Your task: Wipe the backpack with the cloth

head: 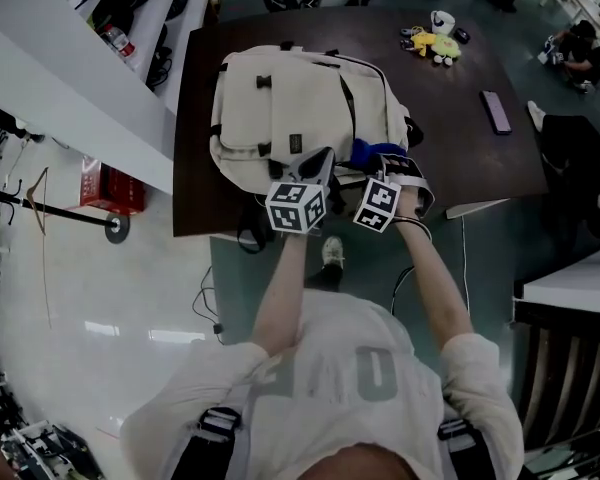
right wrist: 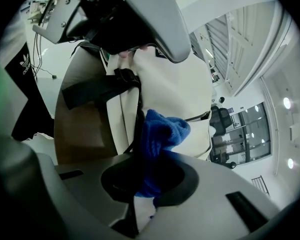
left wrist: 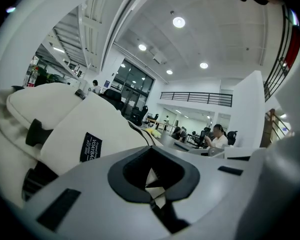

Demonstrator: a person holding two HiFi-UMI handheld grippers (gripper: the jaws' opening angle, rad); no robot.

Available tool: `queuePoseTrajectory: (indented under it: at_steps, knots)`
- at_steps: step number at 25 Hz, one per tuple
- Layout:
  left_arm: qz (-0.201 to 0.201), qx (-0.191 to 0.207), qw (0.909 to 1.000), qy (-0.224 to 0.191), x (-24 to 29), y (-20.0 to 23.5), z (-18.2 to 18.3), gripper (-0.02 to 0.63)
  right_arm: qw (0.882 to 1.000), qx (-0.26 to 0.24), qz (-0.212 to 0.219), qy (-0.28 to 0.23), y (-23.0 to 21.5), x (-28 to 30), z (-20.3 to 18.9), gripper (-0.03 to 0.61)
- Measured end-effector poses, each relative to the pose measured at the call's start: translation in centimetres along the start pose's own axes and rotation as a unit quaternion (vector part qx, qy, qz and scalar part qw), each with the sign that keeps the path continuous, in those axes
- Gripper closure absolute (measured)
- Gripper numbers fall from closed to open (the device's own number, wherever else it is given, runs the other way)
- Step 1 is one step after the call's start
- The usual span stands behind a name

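A cream backpack [head: 290,108] lies flat on the dark brown table [head: 450,118], its near end at the table's front edge. My right gripper [head: 373,160] is shut on a blue cloth [head: 363,152], which rests against the backpack's right near corner. In the right gripper view the cloth [right wrist: 160,134] bunches out of the jaws [right wrist: 147,184] onto the cream fabric [right wrist: 175,94] beside a black strap. My left gripper [head: 320,166] sits just left of it, on the backpack's near edge; its jaws [left wrist: 152,181] look shut. Whether they pinch fabric is hidden. The backpack's black label [left wrist: 91,146] shows in the left gripper view.
A dark phone [head: 496,111] lies on the table's right side and yellow toys [head: 432,43] at its far end. A red crate [head: 105,186] stands on the floor to the left, by a white counter [head: 70,78]. Someone sits at far right [head: 580,48].
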State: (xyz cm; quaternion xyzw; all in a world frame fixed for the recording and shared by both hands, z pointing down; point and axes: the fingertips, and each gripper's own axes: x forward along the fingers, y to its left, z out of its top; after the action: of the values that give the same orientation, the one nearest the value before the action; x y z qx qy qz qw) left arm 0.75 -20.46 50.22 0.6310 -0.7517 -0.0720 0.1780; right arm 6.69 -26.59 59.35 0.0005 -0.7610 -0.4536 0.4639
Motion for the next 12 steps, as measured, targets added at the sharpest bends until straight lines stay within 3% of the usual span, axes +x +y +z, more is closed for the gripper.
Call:
queuePoseTrajectory:
  at_steps: [5,7,9,12]
  knots:
    - [0.002,-0.006,0.9999,0.01,-1.0,-0.1,-1.2,0.609,1.0,0.013,0.008,0.0,1.6,-0.8,0.0,0.537]
    - [0.002,-0.007,0.9999,0.011,-1.7,-0.2,-1.5,0.609,0.999,0.041,0.019,-0.004,2.3,-1.2,-0.1,0.537]
    - [0.005,-0.007,0.9999,0.006,-2.4,-0.1,-1.4,0.609,0.997,0.07,0.029,-0.008,2.8,-1.3,-0.2,0.537]
    - [0.011,-0.02,0.9997,-0.01,-3.4,0.1,-0.8,0.609,0.997,0.07,0.037,-0.009,3.1,-1.5,-0.1,0.537]
